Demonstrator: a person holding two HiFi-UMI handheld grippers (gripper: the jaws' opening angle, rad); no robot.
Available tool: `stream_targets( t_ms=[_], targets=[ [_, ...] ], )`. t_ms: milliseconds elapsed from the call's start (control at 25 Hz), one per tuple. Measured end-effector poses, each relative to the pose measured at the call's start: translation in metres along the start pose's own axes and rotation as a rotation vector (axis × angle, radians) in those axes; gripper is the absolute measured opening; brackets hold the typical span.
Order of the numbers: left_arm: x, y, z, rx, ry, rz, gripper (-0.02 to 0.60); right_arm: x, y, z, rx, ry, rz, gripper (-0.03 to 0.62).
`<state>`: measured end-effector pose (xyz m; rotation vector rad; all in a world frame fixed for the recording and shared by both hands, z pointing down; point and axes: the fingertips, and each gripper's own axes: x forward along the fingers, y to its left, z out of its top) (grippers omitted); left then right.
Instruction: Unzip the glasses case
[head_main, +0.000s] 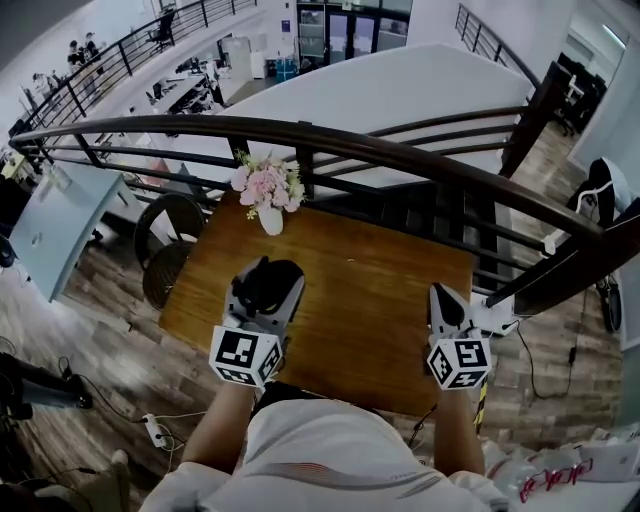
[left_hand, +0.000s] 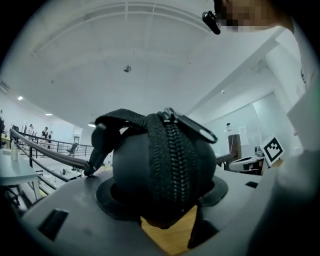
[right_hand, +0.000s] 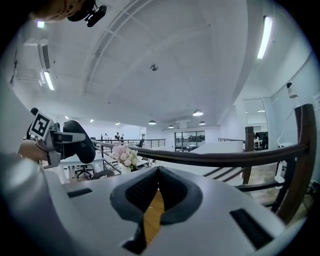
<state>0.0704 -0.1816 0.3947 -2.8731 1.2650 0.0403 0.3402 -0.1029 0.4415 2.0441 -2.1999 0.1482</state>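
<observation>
The black glasses case (head_main: 270, 283) is held up over the wooden table (head_main: 370, 290), and my left gripper (head_main: 266, 276) is shut on it. In the left gripper view the case (left_hand: 135, 175) fills the space between the pads. Its closed zipper (left_hand: 172, 165) runs over the top towards me, the pull tab (left_hand: 199, 130) lies to the right, and a strap loop (left_hand: 112, 122) hangs off its left. My right gripper (head_main: 441, 297) hovers over the table's right side, shut with nothing in it. Its tips (right_hand: 157, 172) meet in its own view, where the case (right_hand: 80, 141) shows far left.
A white vase of pink flowers (head_main: 268, 190) stands at the table's far edge, also seen as flowers (right_hand: 125, 156) in the right gripper view. A dark railing (head_main: 400, 150) curves behind the table. A round chair (head_main: 165, 245) stands left of the table, and cables lie on the floor.
</observation>
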Motion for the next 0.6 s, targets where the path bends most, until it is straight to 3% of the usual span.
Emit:
stream_targets(
  t_ms=[600],
  targets=[
    [0.002,-0.004,-0.011,-0.013,0.027,-0.016,0.276,-0.003,0.01,-0.001,-0.021,-0.008,0.021,0.051]
  ],
)
